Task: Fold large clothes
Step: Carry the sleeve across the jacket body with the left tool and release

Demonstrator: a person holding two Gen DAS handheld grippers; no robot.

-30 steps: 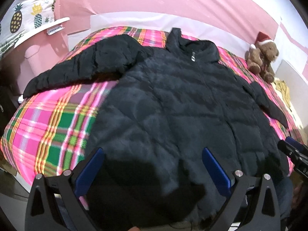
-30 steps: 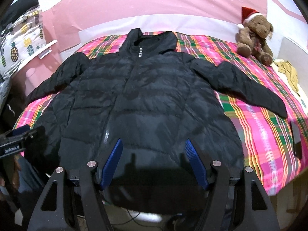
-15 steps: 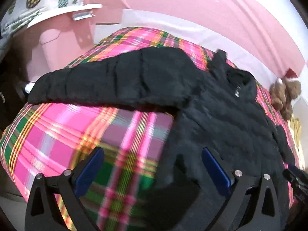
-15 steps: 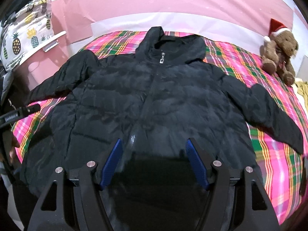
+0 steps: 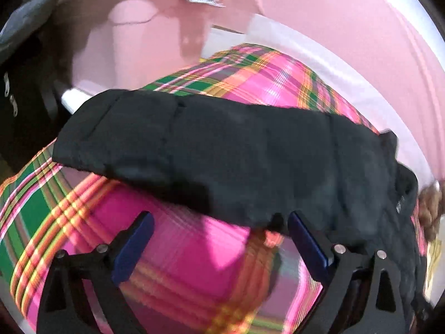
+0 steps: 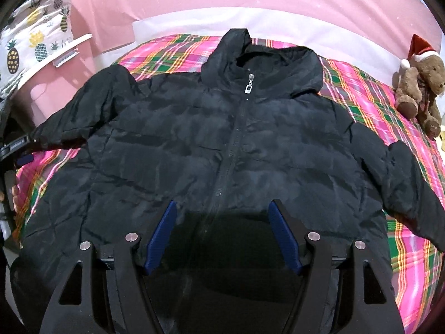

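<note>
A large black puffer jacket [image 6: 222,144] lies zipped and face up on a pink plaid bedspread [image 6: 375,94], hood at the far end, both sleeves spread out. My right gripper [image 6: 222,217] is open and empty, low over the jacket's lower front near the zip. My left gripper [image 5: 219,222] is open and empty, hovering over the bedspread [image 5: 180,250] just in front of the jacket's left sleeve [image 5: 208,144], which stretches across the left wrist view. The left gripper also shows at the sleeve cuff in the right wrist view [image 6: 19,150].
A teddy bear with a Santa hat [image 6: 420,80] sits at the bed's far right. A pink wall and white headboard strip run behind the bed. A pink stand with a white top [image 5: 116,14] and pineapple-print fabric [image 6: 36,44] stand at the left.
My left gripper has swung left from the jacket's body toward its left sleeve and come closer. My right gripper has shifted left to the jacket's middle and moved nearer.
</note>
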